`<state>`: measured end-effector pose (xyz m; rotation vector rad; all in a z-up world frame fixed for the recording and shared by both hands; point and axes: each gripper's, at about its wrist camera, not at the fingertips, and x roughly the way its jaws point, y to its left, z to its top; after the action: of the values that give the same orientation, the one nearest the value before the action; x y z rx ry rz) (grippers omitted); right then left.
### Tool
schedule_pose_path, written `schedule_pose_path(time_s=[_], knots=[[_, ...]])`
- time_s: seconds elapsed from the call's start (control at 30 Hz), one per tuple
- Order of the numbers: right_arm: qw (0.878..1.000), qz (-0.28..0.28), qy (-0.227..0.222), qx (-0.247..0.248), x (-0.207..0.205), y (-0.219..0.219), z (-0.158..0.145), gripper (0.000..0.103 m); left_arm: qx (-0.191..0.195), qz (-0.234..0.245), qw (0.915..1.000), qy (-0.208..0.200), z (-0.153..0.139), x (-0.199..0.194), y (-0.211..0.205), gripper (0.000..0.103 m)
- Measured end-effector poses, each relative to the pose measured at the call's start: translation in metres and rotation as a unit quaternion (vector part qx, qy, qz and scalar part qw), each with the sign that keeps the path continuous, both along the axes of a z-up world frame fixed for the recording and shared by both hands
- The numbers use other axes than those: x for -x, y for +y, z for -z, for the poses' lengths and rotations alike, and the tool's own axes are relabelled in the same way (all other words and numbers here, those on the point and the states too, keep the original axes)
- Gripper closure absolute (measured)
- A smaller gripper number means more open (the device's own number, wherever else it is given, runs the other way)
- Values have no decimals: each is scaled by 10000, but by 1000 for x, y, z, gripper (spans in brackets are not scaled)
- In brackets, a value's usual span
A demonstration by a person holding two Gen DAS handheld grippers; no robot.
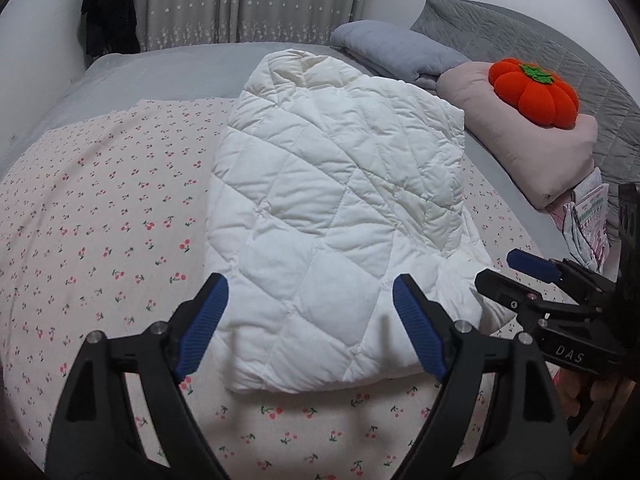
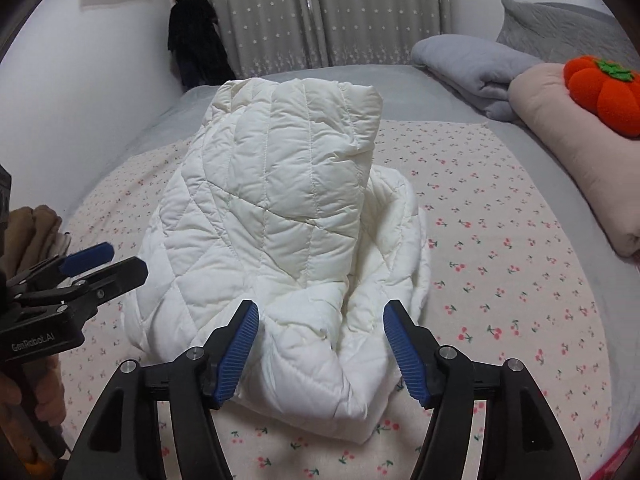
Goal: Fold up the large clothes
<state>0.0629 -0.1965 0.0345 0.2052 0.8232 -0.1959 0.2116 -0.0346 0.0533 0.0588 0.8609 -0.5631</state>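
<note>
Black fingers point(image 1: 192, 332) w/ ribbed blue pads, silver screws, "DAS" marking.

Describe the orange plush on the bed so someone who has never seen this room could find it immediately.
Start at the bed with its cherry-print sheet and look to the right side, where bedding is piled. On the folded beige blanket sits the orange pumpkin-shaped cushion. Its bright, lobed shape and green leafy top set it apart from the grey blanket and the white quilted jacket.
</note>
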Motion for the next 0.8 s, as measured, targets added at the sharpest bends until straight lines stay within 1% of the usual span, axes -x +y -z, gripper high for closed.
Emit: schedule_pose_path(time_s=[0.13,0.17,0.2,0.23,0.3,0.37,0.5,0.53,0.6,0.7,0.8], knots=[[9996,167,5,216,15,10,-10,25,-336,-304,9989,108,-2,19,3,16],[9995,187,20,249,20,11,-9,24,-433,-371,9983,109,-3,23,3,15],[9994,202,51,275,24,14,-11,24,-528,-432,9976,77,-4,29,4,12],[9993,216,97,282,29,17,-10,22,-603,-514,9968,36,-5,34,5,7],[9986,337,238,325,36,20,-10,21,-721,-781,9943,52,-4,43,8,1],[9973,516,342,405,42,23,-10,20,-768,-858,9934,27,-3,51,9,1],[9959,711,455,324,48,23,-6,14,-993,-949,9901,298,8,56,13,1],[9953,759,495,329,50,23,-4,12,-1011,-984,9895,315,10,56,15,1],[9936,843,629,415,51,24,2,11,-1078,-1044,9881,338,14,56,19,1],[9921,858,726,566,51,28,7,11,-1051,-1054,9876,495,21,57,24,1],[9921,823,776,545,52,30,10,11,-1003,-1027,9874,671,27,59,25,1]])
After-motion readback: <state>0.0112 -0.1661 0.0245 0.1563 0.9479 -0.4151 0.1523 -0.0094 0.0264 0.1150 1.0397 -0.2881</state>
